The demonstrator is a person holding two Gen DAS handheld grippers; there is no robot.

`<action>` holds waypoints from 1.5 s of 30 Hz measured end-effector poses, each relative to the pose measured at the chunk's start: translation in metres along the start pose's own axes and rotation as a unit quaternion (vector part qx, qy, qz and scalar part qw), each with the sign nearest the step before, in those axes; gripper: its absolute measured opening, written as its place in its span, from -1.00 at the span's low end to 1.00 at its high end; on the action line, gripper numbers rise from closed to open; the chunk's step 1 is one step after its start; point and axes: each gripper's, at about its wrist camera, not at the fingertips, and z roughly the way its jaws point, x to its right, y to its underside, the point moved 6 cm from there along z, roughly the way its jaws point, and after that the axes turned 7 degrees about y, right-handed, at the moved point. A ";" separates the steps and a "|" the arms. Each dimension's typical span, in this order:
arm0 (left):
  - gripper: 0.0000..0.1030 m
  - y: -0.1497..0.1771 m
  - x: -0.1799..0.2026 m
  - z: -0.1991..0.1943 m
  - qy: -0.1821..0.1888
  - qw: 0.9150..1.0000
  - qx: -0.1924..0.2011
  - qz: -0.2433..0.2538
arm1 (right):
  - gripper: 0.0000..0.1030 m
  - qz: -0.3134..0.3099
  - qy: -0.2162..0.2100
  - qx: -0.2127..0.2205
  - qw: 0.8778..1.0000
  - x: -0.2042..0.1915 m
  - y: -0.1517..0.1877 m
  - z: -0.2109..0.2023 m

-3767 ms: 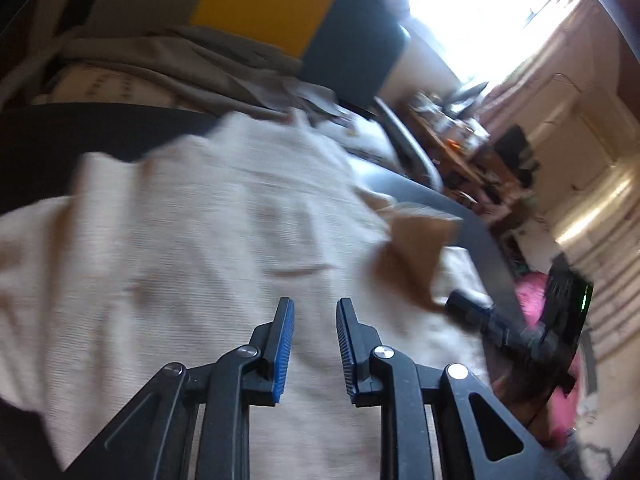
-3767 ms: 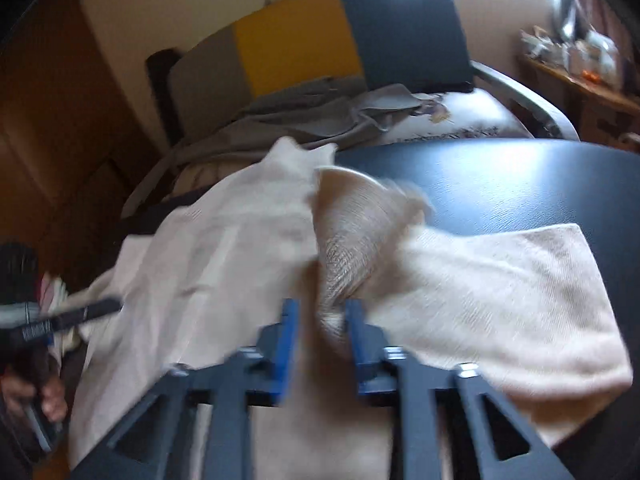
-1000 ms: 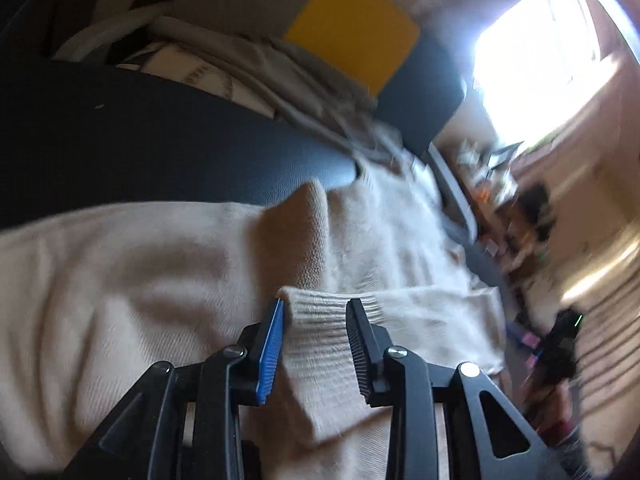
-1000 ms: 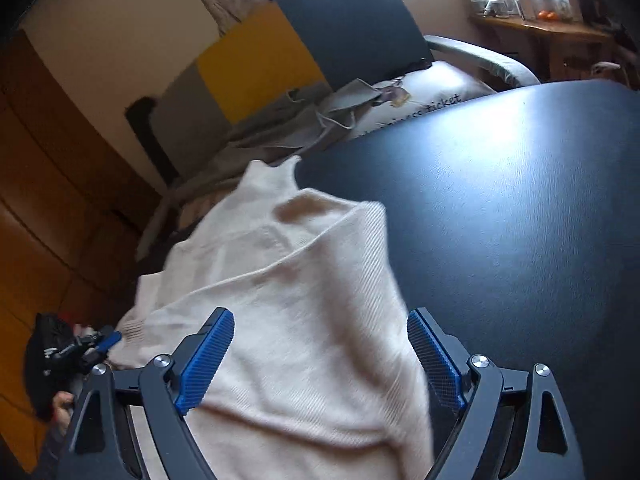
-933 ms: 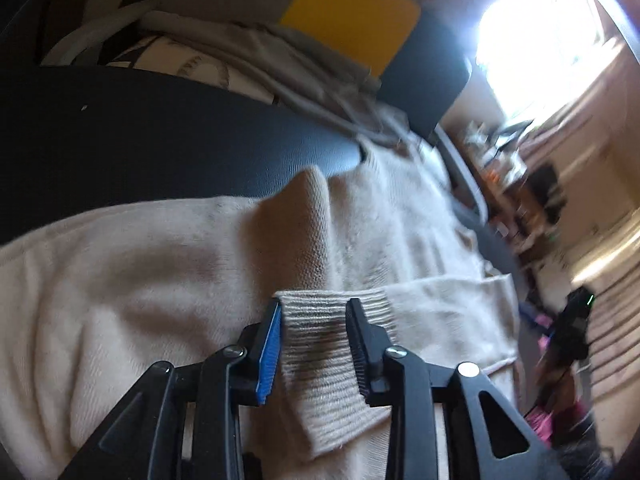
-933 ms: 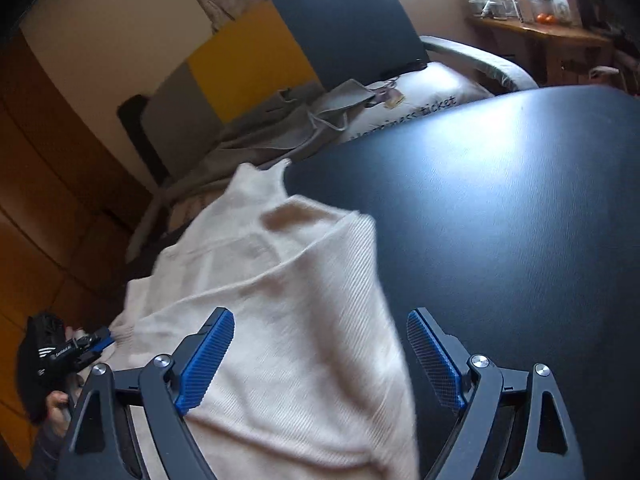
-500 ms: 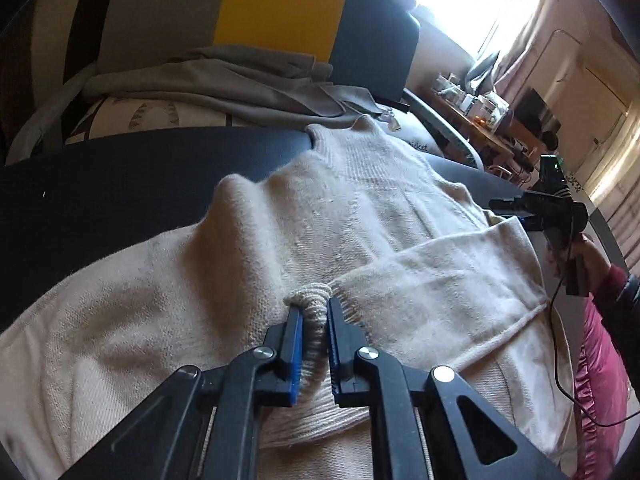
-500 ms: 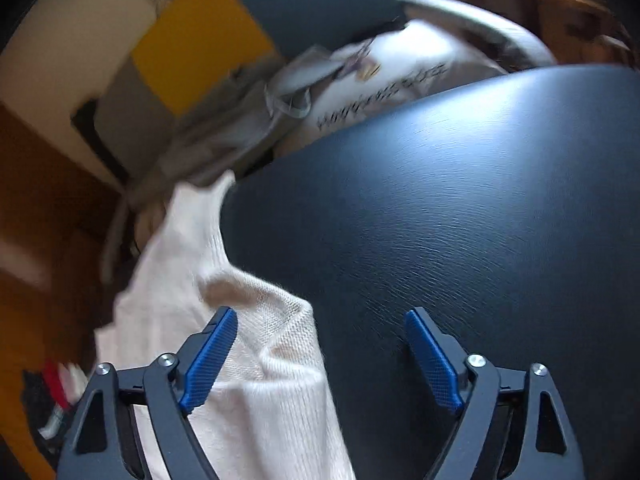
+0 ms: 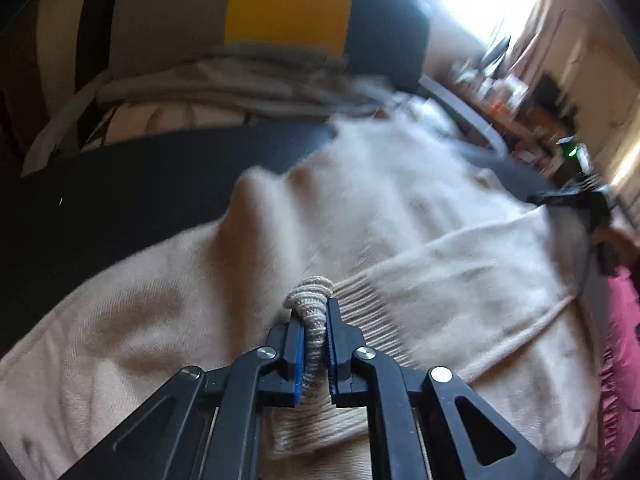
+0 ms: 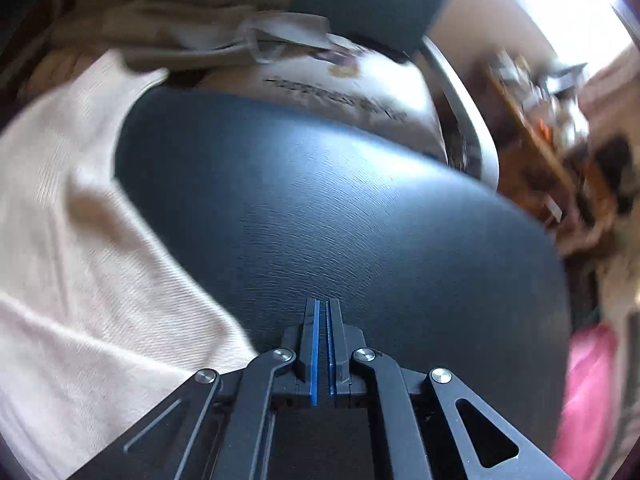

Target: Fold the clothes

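Black textured tabletop point(image 10: 360, 220) fills the near view, where the right gripper point(image 10: 321, 312) is clenched on nothing, its blue pads together over bare surface. Just left of it lies the cream knit sweater point(image 9: 400, 208), spread across the table; the left gripper point(image 9: 314, 312) is clamped on its ribbed cuff point(image 9: 312, 292). Beyond stands a chair with a yellow, grey and blue backrest point(image 9: 288, 4), grey clothing point(image 9: 224, 80) heaped on its seat.

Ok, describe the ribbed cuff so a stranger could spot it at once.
Start at the dark table, where a cream sweater lies spread out. A sleeve is folded across it, and its cuff is the bunched ribbed end pinched in the left gripper.
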 end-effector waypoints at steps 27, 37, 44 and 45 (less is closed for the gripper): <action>-0.84 -0.013 -0.009 0.030 -0.013 0.998 -0.008 -0.065 | -0.84 0.062 -0.023 0.067 0.996 -0.016 0.051 -0.022; -0.73 -0.014 -0.021 0.016 0.051 0.988 0.005 -0.148 | -0.44 0.091 -0.121 0.150 0.977 -0.031 0.066 -0.091; -0.73 -0.019 -0.040 -0.024 -0.042 0.980 0.072 -0.178 | 0.03 0.025 -0.141 0.126 0.982 -0.105 0.092 -0.080; -0.73 -0.017 -0.041 -0.029 -0.061 0.979 0.076 -0.178 | 0.05 0.036 -0.144 0.130 0.980 -0.105 0.095 -0.077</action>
